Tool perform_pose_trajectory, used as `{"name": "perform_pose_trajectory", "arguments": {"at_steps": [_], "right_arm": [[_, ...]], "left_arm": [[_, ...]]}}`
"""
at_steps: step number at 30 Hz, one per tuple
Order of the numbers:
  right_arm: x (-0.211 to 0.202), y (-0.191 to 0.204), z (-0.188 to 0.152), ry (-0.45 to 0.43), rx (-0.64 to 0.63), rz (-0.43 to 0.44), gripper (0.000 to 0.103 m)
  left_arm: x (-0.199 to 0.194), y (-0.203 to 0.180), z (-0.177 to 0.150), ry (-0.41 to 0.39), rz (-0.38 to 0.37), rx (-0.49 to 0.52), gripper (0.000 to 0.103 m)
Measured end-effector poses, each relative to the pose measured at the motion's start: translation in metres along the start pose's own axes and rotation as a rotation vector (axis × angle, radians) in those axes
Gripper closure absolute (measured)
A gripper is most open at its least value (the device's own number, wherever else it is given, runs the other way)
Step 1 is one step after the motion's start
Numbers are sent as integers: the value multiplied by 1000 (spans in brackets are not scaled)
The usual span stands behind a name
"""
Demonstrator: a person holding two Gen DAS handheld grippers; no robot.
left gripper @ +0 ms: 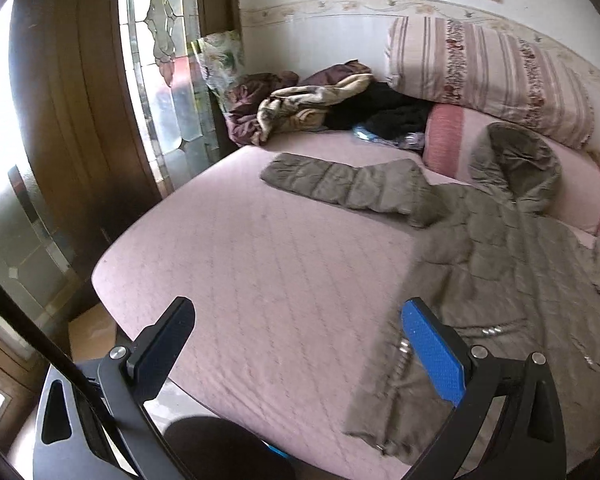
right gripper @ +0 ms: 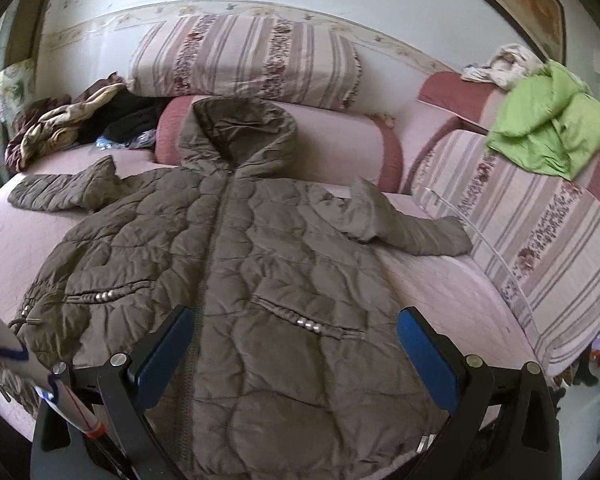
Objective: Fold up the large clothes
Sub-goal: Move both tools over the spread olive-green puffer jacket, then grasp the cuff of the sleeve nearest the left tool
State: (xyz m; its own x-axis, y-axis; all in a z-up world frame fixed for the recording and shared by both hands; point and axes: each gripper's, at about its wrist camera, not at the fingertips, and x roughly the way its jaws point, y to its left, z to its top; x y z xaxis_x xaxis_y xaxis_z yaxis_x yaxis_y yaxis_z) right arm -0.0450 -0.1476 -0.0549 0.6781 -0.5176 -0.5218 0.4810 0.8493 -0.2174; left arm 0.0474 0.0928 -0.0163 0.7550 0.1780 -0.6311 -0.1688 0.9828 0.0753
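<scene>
None of the folding shows as done yet, as far as we can judge: the olive quilted hooded jacket (right gripper: 236, 248) lies spread front-up on the pink quilted bed cover (left gripper: 260, 264), zipped, with its hood (right gripper: 240, 128) resting against the pink bolster (right gripper: 340, 140) and both sleeves stretched out to the sides. We see the one sleeve (left gripper: 340, 188) reaching toward the heap of dark and beige clothes (left gripper: 300, 108) by the wall, the other sleeve (right gripper: 400, 224) pointing at the striped cushion (right gripper: 540, 224).

Our left gripper (left gripper: 296, 344) hangs spread wide over the bed's near edge, just beside the jacket's hem corner, gripping nothing. Our right gripper (right gripper: 296, 344) hangs equally wide above the lower front of the jacket, also empty. We reckon everything remains: sleeves in, then body over.
</scene>
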Motion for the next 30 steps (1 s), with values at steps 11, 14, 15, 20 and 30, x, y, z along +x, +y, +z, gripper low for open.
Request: {"name": "perform_pose_trajectory", "arguments": {"at_steps": [11,14,15,20,30], "right_arm": [[19,37,0,2,-67,41,0],[28,45,0,29,-83,56,2],[30,47,1,39,-82,63,3],[43,52,2,79,-66,85,10],[56,68,3,74,-90,102,14]], "left_arm": [[50,28,8,62,33,-25,0],[63,33,11,71,43,-28,0],[69,35,12,76,45,-30,0],[90,42,14,93,62,-38,0],[123,48,25,119,66,-56,0]]}}
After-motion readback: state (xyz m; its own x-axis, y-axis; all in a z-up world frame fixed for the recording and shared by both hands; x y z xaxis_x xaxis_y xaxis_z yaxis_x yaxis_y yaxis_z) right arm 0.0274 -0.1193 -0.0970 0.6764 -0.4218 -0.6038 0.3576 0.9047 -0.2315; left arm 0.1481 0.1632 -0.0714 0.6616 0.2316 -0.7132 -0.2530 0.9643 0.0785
